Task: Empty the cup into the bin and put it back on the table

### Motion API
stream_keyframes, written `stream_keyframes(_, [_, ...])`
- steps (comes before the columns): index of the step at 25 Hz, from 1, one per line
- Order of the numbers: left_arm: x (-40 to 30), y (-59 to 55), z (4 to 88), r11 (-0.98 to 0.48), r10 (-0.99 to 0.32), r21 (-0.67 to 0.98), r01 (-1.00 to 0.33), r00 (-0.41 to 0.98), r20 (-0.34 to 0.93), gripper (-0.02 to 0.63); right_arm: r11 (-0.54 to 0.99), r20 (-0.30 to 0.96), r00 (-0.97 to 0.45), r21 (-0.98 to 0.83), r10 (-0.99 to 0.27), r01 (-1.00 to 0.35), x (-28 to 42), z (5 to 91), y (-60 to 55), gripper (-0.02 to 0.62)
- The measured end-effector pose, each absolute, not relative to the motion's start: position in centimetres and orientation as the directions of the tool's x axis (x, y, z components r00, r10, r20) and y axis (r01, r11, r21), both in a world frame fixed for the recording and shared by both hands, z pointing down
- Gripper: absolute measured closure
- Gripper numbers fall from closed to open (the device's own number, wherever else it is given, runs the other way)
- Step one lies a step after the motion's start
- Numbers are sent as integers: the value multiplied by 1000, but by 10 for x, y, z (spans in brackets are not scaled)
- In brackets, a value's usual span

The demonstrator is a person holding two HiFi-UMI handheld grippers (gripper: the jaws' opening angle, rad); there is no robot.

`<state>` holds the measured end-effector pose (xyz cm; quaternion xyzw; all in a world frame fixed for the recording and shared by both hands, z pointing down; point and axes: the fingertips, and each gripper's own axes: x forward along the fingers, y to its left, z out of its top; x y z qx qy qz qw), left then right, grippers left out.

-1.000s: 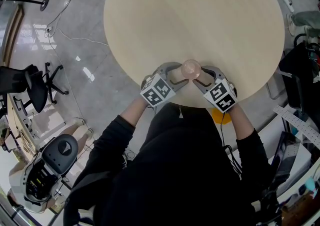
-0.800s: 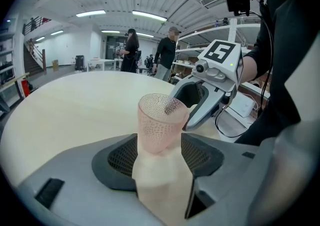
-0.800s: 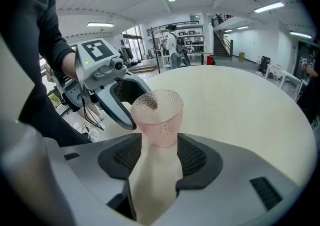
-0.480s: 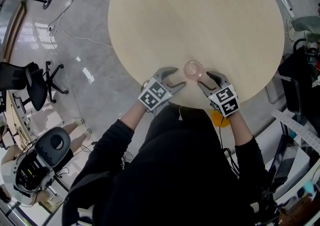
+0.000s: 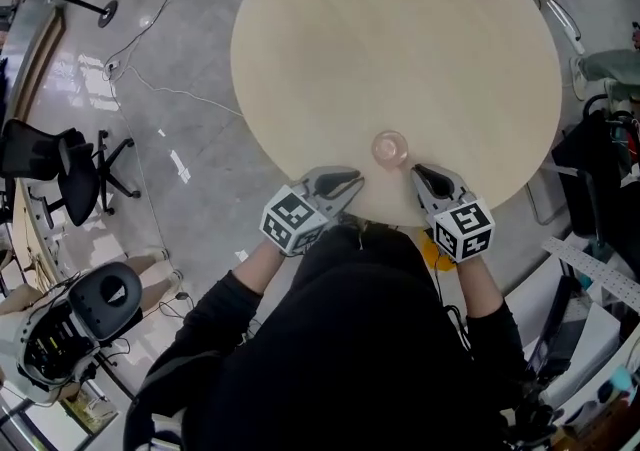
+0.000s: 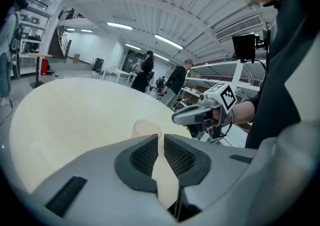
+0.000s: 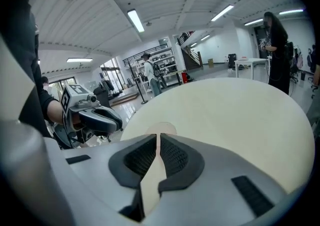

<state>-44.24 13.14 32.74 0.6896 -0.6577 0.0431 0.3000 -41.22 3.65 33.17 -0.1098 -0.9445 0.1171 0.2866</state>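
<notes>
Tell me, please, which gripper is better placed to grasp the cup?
Right, I'd say, narrowly. The right gripper sits nearer the cup than the left gripper. Both pairs of jaws have just been closing with nothing between them, so either must reopen first.

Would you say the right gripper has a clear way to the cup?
Probably yes: nothing lies between the right gripper and the cup, but its fingers have just closed on nothing and need opening.
</notes>
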Motion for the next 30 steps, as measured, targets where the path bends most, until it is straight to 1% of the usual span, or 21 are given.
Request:
stream_keyframes(3, [-433,126,307,59,-889,336,-940,103,445,569,930,444,-845,-333,297,152,-406,301,44,577])
stream_keyframes(7, [-423,123,269,11,-929,360,-933,124,349,583,919,362,-877,-349,315,185,-403,266,63,580])
stream_keyframes(9, [-418,117,250,9,-944,347,-938,106,312,583,933,327,-901,-311,286,184,-397,249,63,580])
stream_keyframes(12, [-425,118,222,33,-961,324,-946,59,270,581,954,281,-934,-261,219,145,-402,227,65,578])
stream_keyframes(16, [-429,121,199,62,-976,366,-929,20,217,581,960,208,-963,-254,170,115,-407,194,68,578])
stream_keyframes(19, [-430,119,184,56,-984,368,-928,11,177,581,968,157,-976,-224,152,115,-410,173,71,578])
stream_keyframes(26, [-428,128,173,-3,-984,324,-946,60,168,581,972,129,-983,-214,130,101,-421,152,83,578])
stream_keyframes(30, [-435,134,172,-5,-985,331,-944,62,161,581,974,133,-984,-208,122,92,-427,152,88,578])
